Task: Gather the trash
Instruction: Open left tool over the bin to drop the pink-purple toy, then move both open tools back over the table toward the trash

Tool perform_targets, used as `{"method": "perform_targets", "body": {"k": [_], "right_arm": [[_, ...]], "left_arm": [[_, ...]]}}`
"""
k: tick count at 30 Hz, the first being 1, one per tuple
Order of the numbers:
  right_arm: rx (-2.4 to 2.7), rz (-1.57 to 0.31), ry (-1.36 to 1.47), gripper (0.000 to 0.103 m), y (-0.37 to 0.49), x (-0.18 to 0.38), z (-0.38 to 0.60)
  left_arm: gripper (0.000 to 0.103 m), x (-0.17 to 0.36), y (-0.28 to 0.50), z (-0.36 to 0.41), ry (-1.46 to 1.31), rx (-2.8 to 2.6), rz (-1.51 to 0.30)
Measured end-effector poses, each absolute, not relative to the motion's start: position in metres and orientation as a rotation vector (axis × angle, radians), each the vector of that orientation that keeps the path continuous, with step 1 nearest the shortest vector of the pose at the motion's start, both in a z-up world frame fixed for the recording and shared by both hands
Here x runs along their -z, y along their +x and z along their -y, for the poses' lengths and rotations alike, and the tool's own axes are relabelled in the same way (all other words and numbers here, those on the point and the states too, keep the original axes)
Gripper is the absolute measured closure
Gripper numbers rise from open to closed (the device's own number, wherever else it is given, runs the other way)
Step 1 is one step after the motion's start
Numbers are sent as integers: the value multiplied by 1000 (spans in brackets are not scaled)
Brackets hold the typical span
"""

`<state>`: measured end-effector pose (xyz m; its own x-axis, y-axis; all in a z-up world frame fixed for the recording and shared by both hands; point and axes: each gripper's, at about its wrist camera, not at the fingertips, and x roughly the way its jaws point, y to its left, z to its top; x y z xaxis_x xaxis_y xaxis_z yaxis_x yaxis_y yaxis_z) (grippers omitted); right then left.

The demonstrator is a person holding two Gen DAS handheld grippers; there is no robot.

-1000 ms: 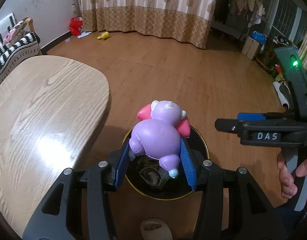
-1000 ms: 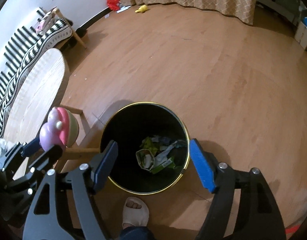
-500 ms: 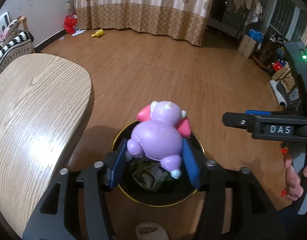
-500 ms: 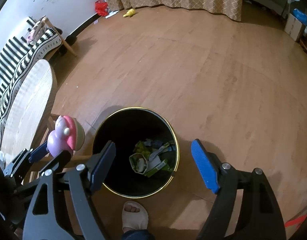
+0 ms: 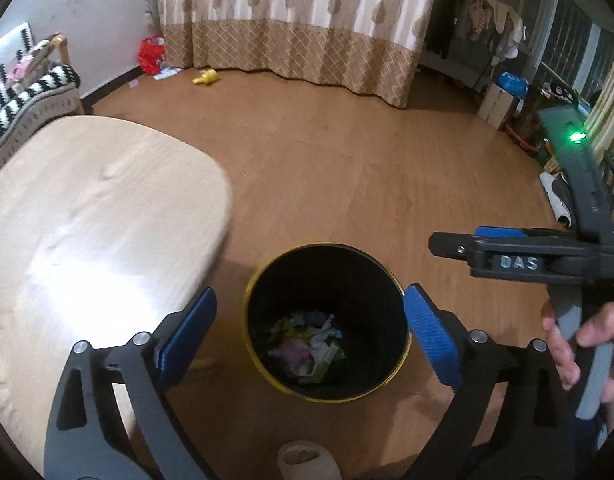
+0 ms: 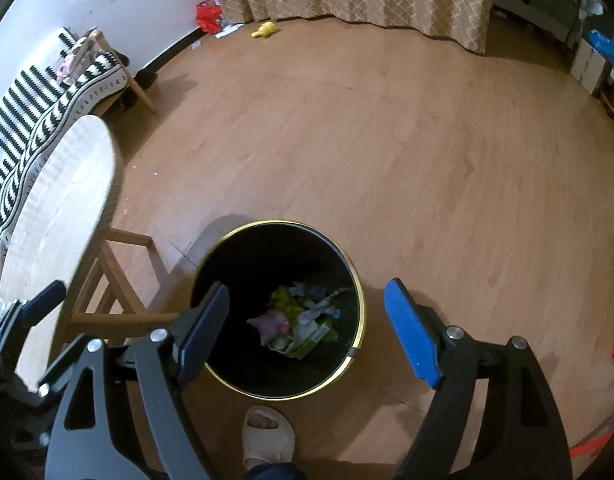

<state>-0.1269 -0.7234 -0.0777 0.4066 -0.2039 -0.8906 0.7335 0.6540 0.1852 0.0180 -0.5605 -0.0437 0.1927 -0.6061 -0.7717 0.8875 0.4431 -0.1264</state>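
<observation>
Overhead, both cameras look down on a wooden floor (image 6: 387, 140) with a light oak tabletop (image 5: 87, 232) at the left, its legs just beside the black gold-rimmed bin (image 5: 327, 252). Nothing blocks the bin's mouth. Its bottom holds crumpled wrappers and a pinkish-purple toy (image 6: 271, 322). The left hand-held gripper (image 5: 310, 330) hovers above it, jaws opening wide and empty; the right hand-held gripper (image 6: 307, 328) is wide and empty too. A slippered foot (image 6: 267, 432) stands near the bin.
</observation>
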Motion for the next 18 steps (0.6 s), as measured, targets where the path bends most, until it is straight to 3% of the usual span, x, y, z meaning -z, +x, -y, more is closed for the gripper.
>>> {"method": "perform_targets", "body": {"k": [7, 18], "right_arm": [[550, -943, 527, 25, -76, 48, 671], [201, -964, 343, 25, 69, 24, 487]], "left_arm": [[7, 4, 56, 454, 375, 923, -769], [7, -24, 150, 213, 181, 457, -755]]}}
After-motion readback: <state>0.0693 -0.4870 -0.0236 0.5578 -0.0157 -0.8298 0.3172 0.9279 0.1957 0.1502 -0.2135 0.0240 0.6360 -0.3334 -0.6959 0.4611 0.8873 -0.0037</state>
